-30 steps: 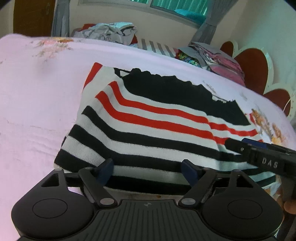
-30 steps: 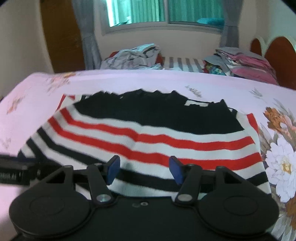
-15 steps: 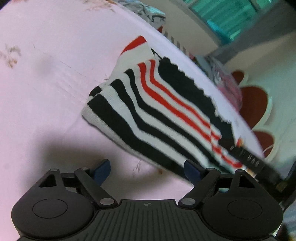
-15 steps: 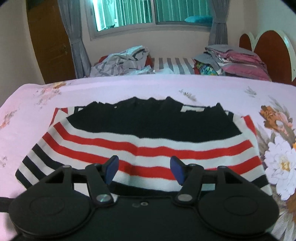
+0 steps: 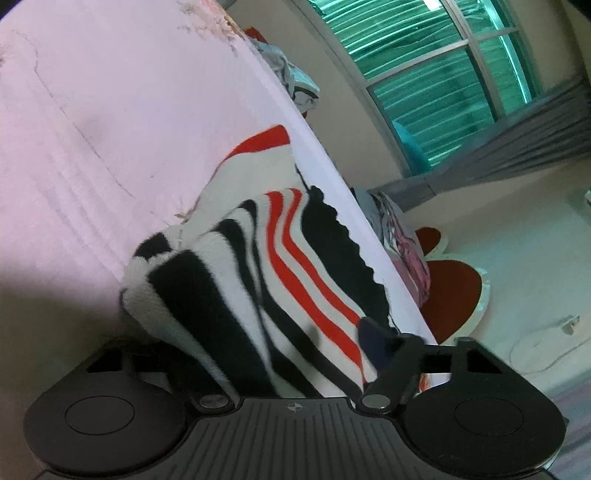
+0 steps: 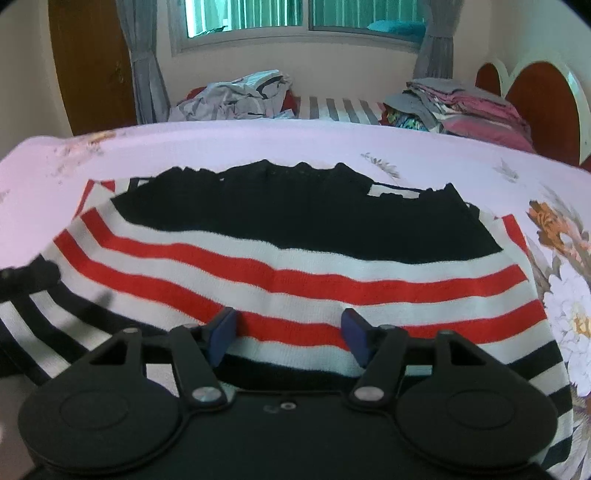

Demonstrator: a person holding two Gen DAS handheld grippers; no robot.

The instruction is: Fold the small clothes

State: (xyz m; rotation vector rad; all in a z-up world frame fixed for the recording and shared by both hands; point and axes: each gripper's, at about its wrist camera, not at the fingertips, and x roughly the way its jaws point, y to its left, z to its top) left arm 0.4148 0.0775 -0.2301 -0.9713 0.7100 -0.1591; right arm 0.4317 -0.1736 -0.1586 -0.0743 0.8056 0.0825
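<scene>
Right gripper (image 6: 288,334), black body with blue pads: fingers (image 6: 221,332) spread wide, hovering low over the near part of the knitted garment with black, white and red stripes and a solid black upper panel (image 6: 295,280). Nothing sits between the pads; the cloth passes beneath them.

Left gripper (image 5: 291,339), same build, camera rolled hard to one side. The striped garment's (image 5: 266,280) near edge fills the gap between its fingers, bunched and raised off the sheet. The right-hand blue pad (image 5: 373,343) is visible against the cloth. The other finger is buried under the fabric, so I cannot tell whether the jaws are clamped on it or only pushed in around it. In the right wrist view this gripper shows only as a dark blurred shape at the garment's left edge.

The garment lies on a pink bedsheet with printed flowers (image 6: 258,147), mostly flat, with the black panel on its far side.

Beyond the bed: a loose heap of grey and white clothes (image 6: 240,98), a stack of folded pink and grey clothes (image 6: 461,107), and a red headboard with white scalloped trim (image 6: 535,99). Behind them are a window with green louvres (image 6: 295,16) and grey curtains (image 6: 144,62).
</scene>
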